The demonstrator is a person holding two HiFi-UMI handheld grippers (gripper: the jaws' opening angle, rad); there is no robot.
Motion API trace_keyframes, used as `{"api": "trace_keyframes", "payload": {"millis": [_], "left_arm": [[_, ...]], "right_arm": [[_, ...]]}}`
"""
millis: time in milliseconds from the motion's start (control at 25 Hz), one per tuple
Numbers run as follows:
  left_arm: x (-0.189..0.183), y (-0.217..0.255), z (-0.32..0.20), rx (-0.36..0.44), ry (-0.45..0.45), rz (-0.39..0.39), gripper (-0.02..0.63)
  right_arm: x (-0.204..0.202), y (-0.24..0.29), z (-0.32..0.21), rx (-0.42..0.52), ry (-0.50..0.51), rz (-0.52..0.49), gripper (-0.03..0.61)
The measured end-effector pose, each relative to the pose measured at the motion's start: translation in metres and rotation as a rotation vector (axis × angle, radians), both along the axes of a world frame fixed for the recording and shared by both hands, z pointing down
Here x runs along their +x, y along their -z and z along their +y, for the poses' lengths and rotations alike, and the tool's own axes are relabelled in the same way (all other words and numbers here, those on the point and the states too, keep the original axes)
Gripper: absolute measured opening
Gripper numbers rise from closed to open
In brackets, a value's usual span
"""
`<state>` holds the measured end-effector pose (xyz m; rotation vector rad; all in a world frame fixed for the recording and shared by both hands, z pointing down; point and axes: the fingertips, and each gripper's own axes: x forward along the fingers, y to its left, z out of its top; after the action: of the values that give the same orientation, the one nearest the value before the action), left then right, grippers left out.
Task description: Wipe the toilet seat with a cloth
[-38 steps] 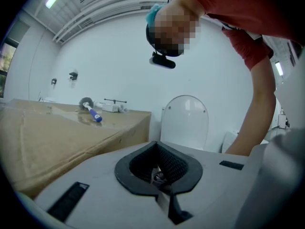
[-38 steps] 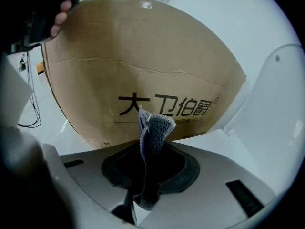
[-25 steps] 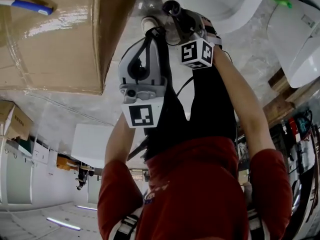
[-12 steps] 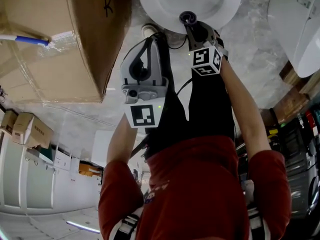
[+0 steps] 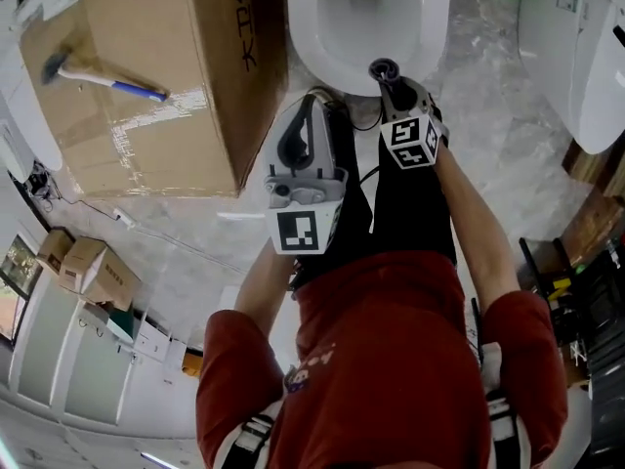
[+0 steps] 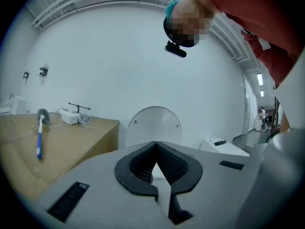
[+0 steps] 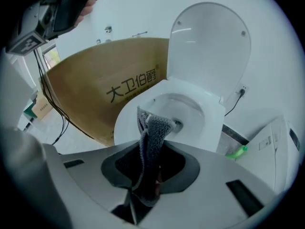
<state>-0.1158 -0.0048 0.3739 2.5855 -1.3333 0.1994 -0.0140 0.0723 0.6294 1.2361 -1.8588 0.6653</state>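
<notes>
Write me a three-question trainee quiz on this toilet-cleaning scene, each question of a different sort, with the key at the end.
1. Multiple choice: what does the right tool grip? A) a blue-handled brush; B) a grey terry cloth; C) nothing.
2. True or false: the left tool is shut and empty.
3. Fill in: the white oval plastic lid of the white ceramic toilet stands ____ (up or down).
Key: 1 B; 2 true; 3 up.
</notes>
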Motion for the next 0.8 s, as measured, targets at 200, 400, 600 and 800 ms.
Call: {"api": "trace_keyframes", "payload": {"millis": [200,400,600,800], "left_arm": [[-0.008,0.078,-0.012,0.092,0.037,0.002,0.012],[-0.012,0.145,-0.035,0.15,0.021,0.004,0.012],[-0.03,0.216,-0.055,0.184,0.021,0.046,0.012],[-0.04,0.268,-0.075,0.218,0.042,0.057,0.012]], "right_arm": [[0.022,0.104,-0.006,0.114,-0.117,-0.03,0.074],[0.048,0.222,-0.031,0.3,-0.212,-0.056,0.074],[0.06,0.347,-0.055,0.51,-0.252,-0.054,0.074],[0.078,0.474,-0.072,0.742,-0.333,-0.078,0.074]]}}
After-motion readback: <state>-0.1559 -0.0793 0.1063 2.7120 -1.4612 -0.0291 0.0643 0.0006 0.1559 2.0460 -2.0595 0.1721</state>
